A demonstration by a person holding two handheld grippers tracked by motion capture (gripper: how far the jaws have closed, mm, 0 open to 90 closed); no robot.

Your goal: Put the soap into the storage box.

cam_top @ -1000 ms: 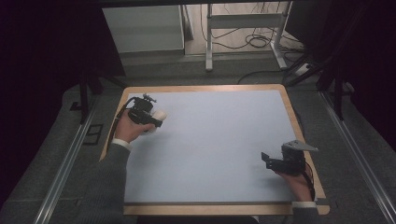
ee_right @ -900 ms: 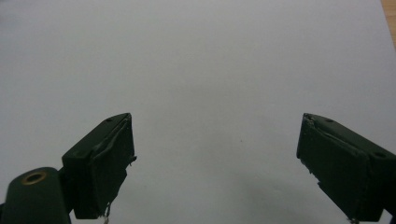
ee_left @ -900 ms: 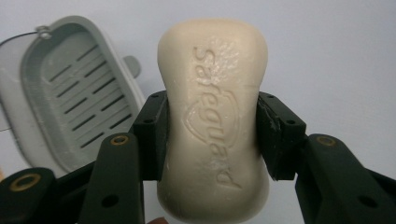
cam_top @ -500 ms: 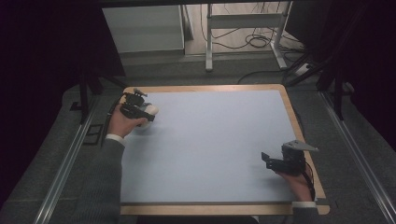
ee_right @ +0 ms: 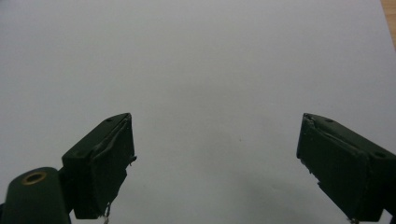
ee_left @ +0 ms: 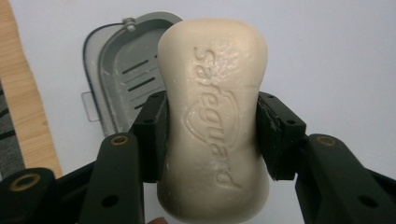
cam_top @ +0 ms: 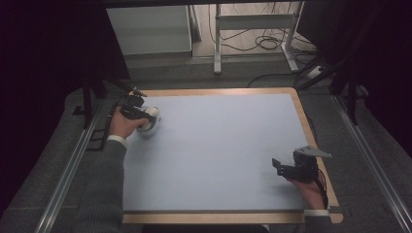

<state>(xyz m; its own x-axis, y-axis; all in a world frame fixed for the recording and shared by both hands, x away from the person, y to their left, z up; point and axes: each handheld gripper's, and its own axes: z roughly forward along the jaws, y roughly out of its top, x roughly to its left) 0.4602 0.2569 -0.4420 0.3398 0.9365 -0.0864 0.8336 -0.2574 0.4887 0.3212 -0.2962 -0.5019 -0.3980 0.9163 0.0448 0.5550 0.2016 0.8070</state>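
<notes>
A cream bar of soap with an embossed brand name is clamped between the pads of my left gripper, held above a grey soap dish with drain slots. From above, the left gripper sits at the far left of the light blue mat, with the pale soap over the dish. My right gripper rests near the mat's front right, jaws wide apart; its own camera shows its black pads with just bare mat between them.
The mat lies on a wooden board whose edge shows at left in the left gripper view. Metal rails flank the table. Beyond it stand a white cabinet and floor cables.
My left hand has carried the soap leftward and toward the far-left corner, over the soap dish. The right gripper has stayed put.
</notes>
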